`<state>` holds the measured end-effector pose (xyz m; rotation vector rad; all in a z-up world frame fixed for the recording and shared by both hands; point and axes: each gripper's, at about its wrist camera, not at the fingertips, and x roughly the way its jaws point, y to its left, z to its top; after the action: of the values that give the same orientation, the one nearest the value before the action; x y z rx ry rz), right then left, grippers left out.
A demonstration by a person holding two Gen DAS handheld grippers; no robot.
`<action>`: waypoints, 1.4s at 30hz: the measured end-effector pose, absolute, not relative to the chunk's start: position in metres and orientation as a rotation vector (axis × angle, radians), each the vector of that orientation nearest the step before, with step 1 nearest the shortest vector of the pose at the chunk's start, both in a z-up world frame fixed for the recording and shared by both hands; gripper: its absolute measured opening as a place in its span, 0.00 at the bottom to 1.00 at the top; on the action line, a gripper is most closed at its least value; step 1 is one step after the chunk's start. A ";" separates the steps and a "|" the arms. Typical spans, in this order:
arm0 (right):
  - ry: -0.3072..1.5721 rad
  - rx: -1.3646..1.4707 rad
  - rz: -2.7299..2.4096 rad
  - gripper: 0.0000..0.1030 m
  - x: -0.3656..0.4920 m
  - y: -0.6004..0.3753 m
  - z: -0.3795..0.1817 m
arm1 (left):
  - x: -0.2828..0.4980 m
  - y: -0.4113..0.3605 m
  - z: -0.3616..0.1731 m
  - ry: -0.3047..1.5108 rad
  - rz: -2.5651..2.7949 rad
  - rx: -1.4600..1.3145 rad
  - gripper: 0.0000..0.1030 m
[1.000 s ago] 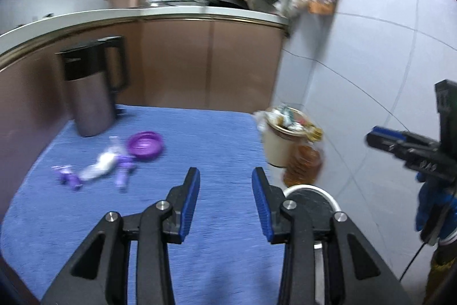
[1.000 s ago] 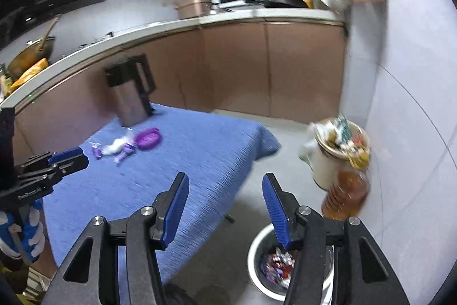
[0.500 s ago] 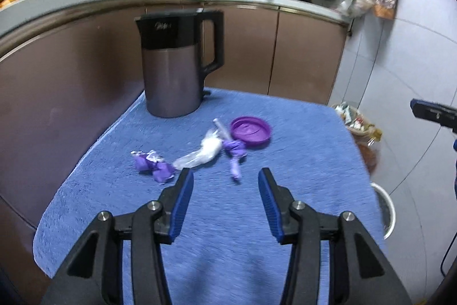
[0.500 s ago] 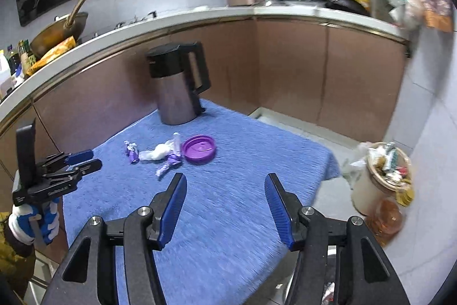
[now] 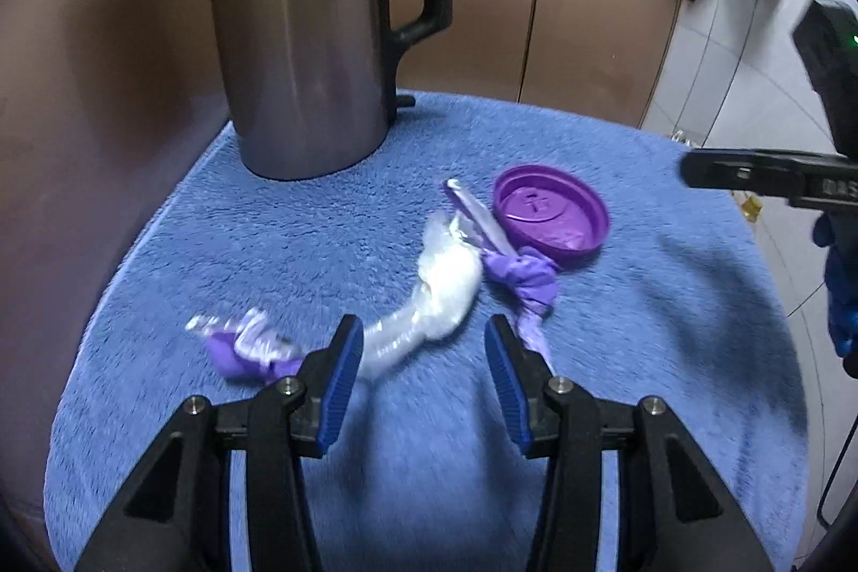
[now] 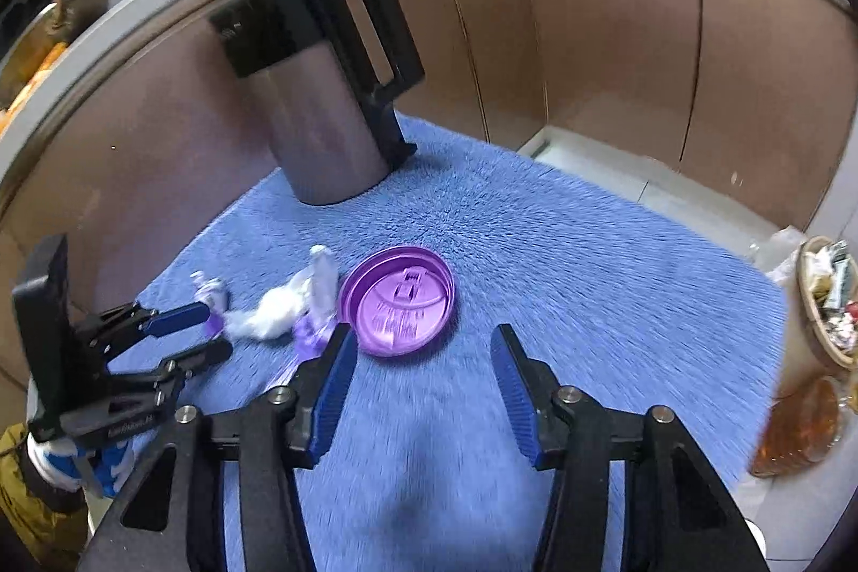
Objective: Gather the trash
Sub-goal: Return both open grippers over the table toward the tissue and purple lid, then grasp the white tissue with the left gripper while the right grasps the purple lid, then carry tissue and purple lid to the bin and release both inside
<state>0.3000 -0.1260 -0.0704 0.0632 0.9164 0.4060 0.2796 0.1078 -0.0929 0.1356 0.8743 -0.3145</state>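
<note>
Several scraps — purple lid [image 6: 398, 299], clear wrapper [image 5: 429, 298], purple wrappers [image 5: 244, 349] — lie on the blue cloth [image 5: 616, 320] by the kettle [image 5: 316, 36], nearer than a second ago. Left gripper [image 5: 422, 371] is released and empty; right gripper [image 6: 423, 376] is closing on nothing — pickup seems imminent.

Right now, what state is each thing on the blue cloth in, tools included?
Purple lid: lying flat, untouched.
Clear wrapper: crumpled, loose.
Purple wrappers: crumpled, loose.
Kettle: upright, lid shut.
Left tool: open, holding nothing.
Right tool: closing, nothing between its fingers.
</note>
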 end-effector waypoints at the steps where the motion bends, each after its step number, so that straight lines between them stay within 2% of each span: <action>1: 0.933 0.072 0.408 0.44 0.310 -0.123 -0.078 | 0.283 0.107 -0.096 0.879 -0.313 0.142 0.44; 7: 1.016 0.055 0.388 0.35 0.348 -0.107 -0.118 | 0.302 0.097 -0.110 0.906 -0.325 0.182 0.43; 9: 1.033 0.054 0.389 0.27 0.354 -0.104 -0.127 | 0.304 0.093 -0.115 0.916 -0.328 0.197 0.42; 10: 1.038 0.051 0.390 0.23 0.357 -0.103 -0.131 | 0.306 0.091 -0.118 0.921 -0.330 0.206 0.38; 12: 1.042 0.038 0.390 0.10 0.359 -0.101 -0.136 | 0.307 0.087 -0.123 0.930 -0.337 0.213 0.33; 13: 1.044 0.031 0.390 0.09 0.359 -0.100 -0.139 | 0.307 0.086 -0.124 0.931 -0.341 0.213 0.28; 15: 1.038 0.029 0.392 0.06 0.359 -0.099 -0.140 | 0.307 0.084 -0.124 0.927 -0.340 0.208 0.25; 20: 0.997 0.041 0.382 0.05 0.351 -0.101 -0.130 | 0.300 0.088 -0.111 0.895 -0.321 0.173 0.24; 26: 0.923 0.035 0.364 0.05 0.322 -0.114 -0.092 | 0.274 0.098 -0.075 0.831 -0.294 0.146 0.24; 42: 0.637 0.030 0.307 0.05 0.169 -0.184 0.052 | 0.148 0.083 0.048 0.617 -0.273 0.154 0.23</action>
<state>0.1686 -0.1840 0.0523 0.0298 0.6368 0.3072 0.1476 0.0826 0.0483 0.1542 0.6171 -0.2727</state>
